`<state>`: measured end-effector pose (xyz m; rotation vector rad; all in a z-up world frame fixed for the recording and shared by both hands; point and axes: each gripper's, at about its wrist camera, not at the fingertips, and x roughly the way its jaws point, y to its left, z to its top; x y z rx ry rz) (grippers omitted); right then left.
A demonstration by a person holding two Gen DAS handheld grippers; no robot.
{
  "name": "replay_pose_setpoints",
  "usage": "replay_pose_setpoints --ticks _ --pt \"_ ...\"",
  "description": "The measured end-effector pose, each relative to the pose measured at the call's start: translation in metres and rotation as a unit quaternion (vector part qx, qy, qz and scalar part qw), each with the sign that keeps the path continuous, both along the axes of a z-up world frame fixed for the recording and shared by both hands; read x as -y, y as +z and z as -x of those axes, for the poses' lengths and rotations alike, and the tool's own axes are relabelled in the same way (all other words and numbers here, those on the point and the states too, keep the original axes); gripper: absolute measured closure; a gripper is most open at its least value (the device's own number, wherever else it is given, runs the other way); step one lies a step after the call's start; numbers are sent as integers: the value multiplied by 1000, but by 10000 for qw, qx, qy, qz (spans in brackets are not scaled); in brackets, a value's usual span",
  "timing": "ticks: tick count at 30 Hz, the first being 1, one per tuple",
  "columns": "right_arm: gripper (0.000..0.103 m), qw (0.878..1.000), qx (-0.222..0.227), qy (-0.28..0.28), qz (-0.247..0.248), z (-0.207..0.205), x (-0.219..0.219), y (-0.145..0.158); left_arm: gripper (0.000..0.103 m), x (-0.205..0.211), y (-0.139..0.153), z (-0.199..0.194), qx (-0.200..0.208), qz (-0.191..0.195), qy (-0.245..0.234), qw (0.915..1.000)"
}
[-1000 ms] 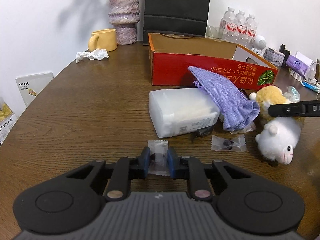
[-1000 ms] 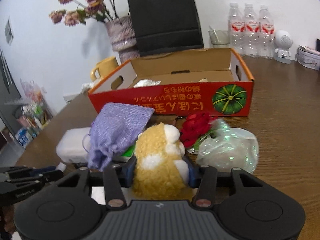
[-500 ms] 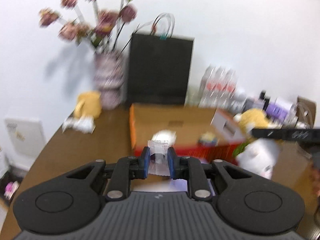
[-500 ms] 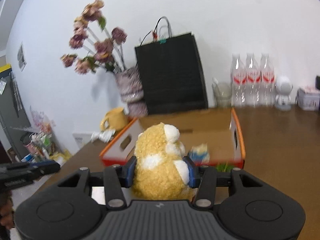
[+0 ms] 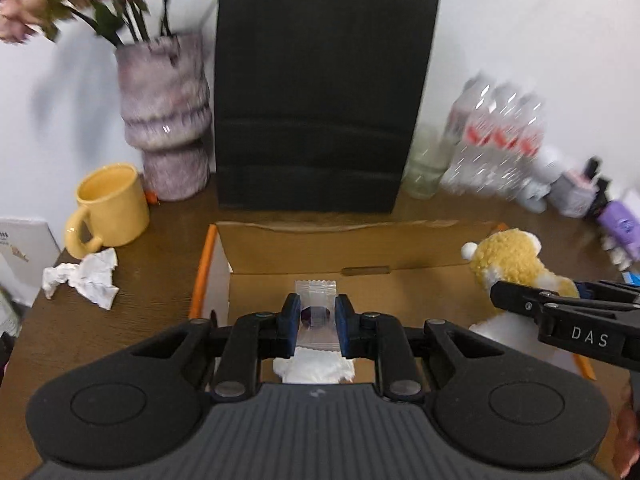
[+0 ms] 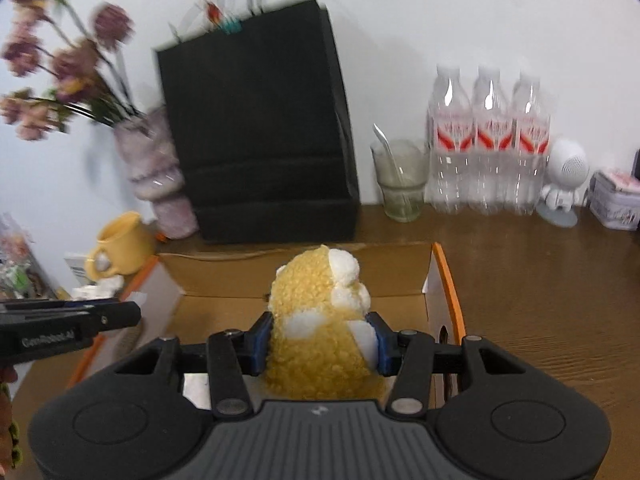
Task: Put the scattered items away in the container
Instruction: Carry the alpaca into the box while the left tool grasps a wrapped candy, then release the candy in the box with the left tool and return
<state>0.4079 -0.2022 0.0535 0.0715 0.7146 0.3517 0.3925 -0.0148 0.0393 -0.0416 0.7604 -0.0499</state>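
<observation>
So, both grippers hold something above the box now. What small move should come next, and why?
Probably lower a little, then open both. The left gripper pinches the clear candy packet over the cardboard box, and the right gripper clamps the yellow plush toy over the same open box. Both items seem inside its rim, so releasing should drop them in.

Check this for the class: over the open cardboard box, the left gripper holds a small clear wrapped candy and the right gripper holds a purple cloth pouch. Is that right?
Not quite. The right gripper holds a yellow plush toy, not a purple pouch, as the right wrist view shows. The rest stands: the left gripper holds the small clear wrapped candy over the open cardboard box.
</observation>
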Motion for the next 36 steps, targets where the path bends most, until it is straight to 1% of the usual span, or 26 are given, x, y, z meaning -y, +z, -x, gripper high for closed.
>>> replay_pose_setpoints --ticks 3,6,10,11,12,13,14,15,16,17,18,19,20,21,22,23,26,29,33,36 --pt "55 9994 -309 -85 149 -27 -8 -16 83 7 -18 -25 -337 -199 87 9992" --pt "55 9980 -537 -182 296 -42 -14 -32 83 8 -34 -42 -625 -264 106 9976" --pt "54 9964 -729 -314 294 -52 -15 -47 82 9 -46 -52 -788 -345 136 9962" --pt "52 9962 -761 -327 277 -53 -14 -48 78 10 -47 -53 -823 -353 121 9959" --pt "48 9960 -791 -331 259 -53 -14 -49 69 10 -48 -53 -844 -354 109 9957" --pt "48 9958 -822 -322 240 -54 -13 -49 65 10 -49 -53 -848 -358 104 9957" --pt "42 9957 -841 -307 231 -54 -12 -50 57 9 -48 -52 -829 -357 95 9959" --pt "33 9957 -851 -294 211 -54 -12 -49 54 9 -47 -50 -799 -360 101 9961" --pt "29 9961 -824 -274 184 -51 -11 -46 47 8 -44 -48 -753 -359 113 9964" --pt "21 9967 -764 -225 177 -47 -11 -43 39 7 -42 -46 -697 -341 103 9969" --pt "16 9971 -711 -186 212 -43 -11 -40 34 6 -38 -42 -636 -320 93 9974" --pt "15 9975 -648 -139 255 -38 -12 -36 23 4 -33 -36 -534 -308 94 9981" --pt "14 9978 -583 -68 300 -31 -12 -30 16 3 -27 -29 -415 -307 89 9986" --pt "12 9983 -496 6 317 -24 -12 -25 14 2 -22 -22 -290 -307 60 9991" --pt "9 9986 -412 97 316 -16 -12 -19 8 0 -14 -9 -100 -305 7 9995" --pt "1 9989 -303 194 302 -5 -10 -13 1 -2 -8 3 71 -304 -15 9995" --pt "0 9983 233 477 253 41 -2 9 0 -10 8 49 635 -270 -109 9976" --pt "0 9949 682 707 230 88 10 22 0 -21 14 97 1019 -145 -195 9945" --pt "0 9898 1041 915 324 151 27 20 0 -37 4 156 1282 -46 -200 9915" --pt "0 9886 1099 958 382 187 38 9 0 -48 -12 190 1301 -4 -79 9915"
